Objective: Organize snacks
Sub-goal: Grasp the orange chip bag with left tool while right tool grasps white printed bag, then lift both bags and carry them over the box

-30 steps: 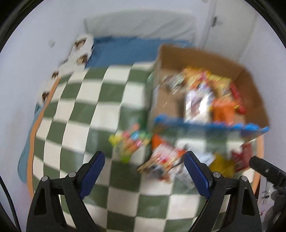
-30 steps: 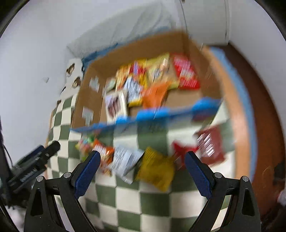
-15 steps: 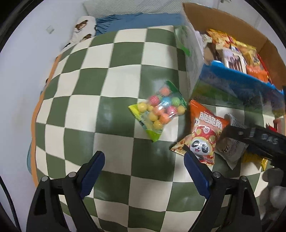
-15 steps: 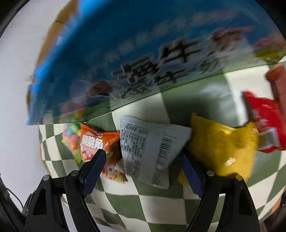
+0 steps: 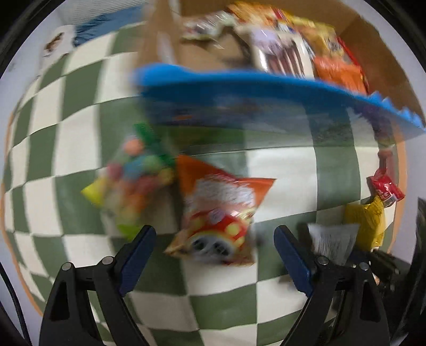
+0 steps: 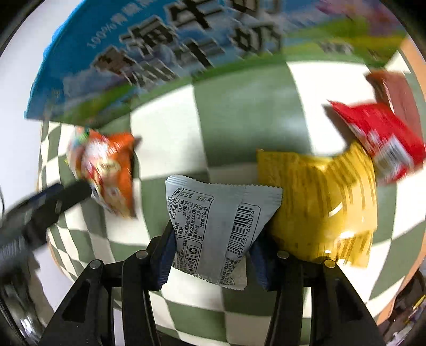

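Right gripper (image 6: 210, 255) had just been closing, and its jaws now pinched the grey packet (image 6: 221, 229) from both sides as it lay on the checked cloth (image 6: 247, 111), overlapping the edge of the yellow bag (image 6: 319, 207) at its right. Left gripper (image 5: 213, 252) hung wide and empty over the orange bag (image 5: 221, 215), with the candy bag (image 5: 133, 183) just left of that. Judging by the scene, the sorting was partly done: several snacks already lay in the cardboard box (image 5: 372, 40), while at least six remained on the cloth, the red packet (image 6: 380, 138) and a darker one behind it among them. Both bags under the grippers looked likely to go next. Green and white squares covered the soft surface, apparently a bed, with a blue sheet (image 5: 101, 24) beyond and pale walls around.
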`<move>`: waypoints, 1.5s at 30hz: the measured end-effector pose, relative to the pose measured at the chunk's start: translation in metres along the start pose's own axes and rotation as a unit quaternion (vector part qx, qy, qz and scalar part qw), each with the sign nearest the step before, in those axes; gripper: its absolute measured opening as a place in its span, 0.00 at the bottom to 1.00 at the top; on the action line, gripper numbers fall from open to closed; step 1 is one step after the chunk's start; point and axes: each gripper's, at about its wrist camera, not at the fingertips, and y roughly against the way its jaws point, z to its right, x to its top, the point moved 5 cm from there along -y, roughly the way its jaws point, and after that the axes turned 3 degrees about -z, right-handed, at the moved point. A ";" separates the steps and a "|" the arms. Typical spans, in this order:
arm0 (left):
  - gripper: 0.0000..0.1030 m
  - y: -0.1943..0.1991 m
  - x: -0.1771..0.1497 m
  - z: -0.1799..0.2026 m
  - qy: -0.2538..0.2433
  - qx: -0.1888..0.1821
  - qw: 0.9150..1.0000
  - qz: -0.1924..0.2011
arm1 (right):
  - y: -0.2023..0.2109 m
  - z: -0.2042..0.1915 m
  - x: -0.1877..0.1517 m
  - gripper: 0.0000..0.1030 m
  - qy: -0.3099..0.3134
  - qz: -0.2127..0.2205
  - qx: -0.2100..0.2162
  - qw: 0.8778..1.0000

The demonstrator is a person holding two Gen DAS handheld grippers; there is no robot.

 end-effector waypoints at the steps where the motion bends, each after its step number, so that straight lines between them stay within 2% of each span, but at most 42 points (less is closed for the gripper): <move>1: 0.83 -0.007 0.004 0.004 -0.003 -0.007 1.000 -0.007 | -0.001 0.003 -0.004 0.51 -0.002 -0.002 0.001 1.000; 2: 0.73 -0.012 0.006 0.005 0.001 -0.010 1.000 -0.006 | -0.001 0.004 -0.008 0.51 -0.003 -0.003 0.002 1.000; 3: 0.51 -0.015 0.007 0.004 0.006 -0.003 1.000 -0.007 | -0.002 0.005 -0.010 0.51 -0.003 -0.003 0.002 1.000; 4: 0.47 -0.018 0.006 0.004 0.011 -0.004 1.000 -0.011 | -0.002 0.004 -0.012 0.51 -0.001 -0.005 0.001 1.000; 9: 0.45 -0.016 -0.024 -0.005 0.045 -0.017 0.999 -0.008 | -0.005 0.006 -0.027 0.51 0.024 -0.023 -0.005 0.999; 16: 0.45 -0.025 -0.114 -0.018 0.099 -0.026 0.994 -0.040 | -0.015 0.001 -0.059 0.51 0.087 -0.054 -0.027 0.994; 19: 0.46 -0.034 -0.134 -0.018 0.102 -0.023 0.993 -0.048 | -0.021 0.002 -0.076 0.51 0.104 -0.064 -0.037 0.992; 25: 0.49 -0.047 -0.139 -0.017 0.103 -0.018 0.993 -0.051 | -0.031 0.007 -0.083 0.58 0.093 -0.074 -0.030 0.992; 29: 0.50 -0.050 -0.144 -0.011 0.096 -0.009 0.994 -0.049 | -0.031 0.007 -0.090 0.63 0.092 -0.070 -0.043 0.992; 35: 0.49 -0.054 -0.146 0.004 0.097 0.000 0.994 -0.043 | -0.032 0.015 -0.091 0.63 0.069 -0.040 -0.060 0.995; 38: 0.45 -0.045 -0.136 0.016 0.096 0.004 0.995 -0.030 | -0.036 0.010 -0.095 0.57 0.063 -0.023 -0.068 0.995; 41: 0.43 -0.036 -0.142 0.025 0.092 0.002 0.996 -0.019 | -0.031 0.009 -0.103 0.51 0.068 -0.011 -0.067 0.995; 45: 0.43 -0.012 -0.139 0.032 0.084 -0.010 0.996 0.005 | -0.016 0.011 -0.110 0.49 0.067 -0.001 -0.050 0.996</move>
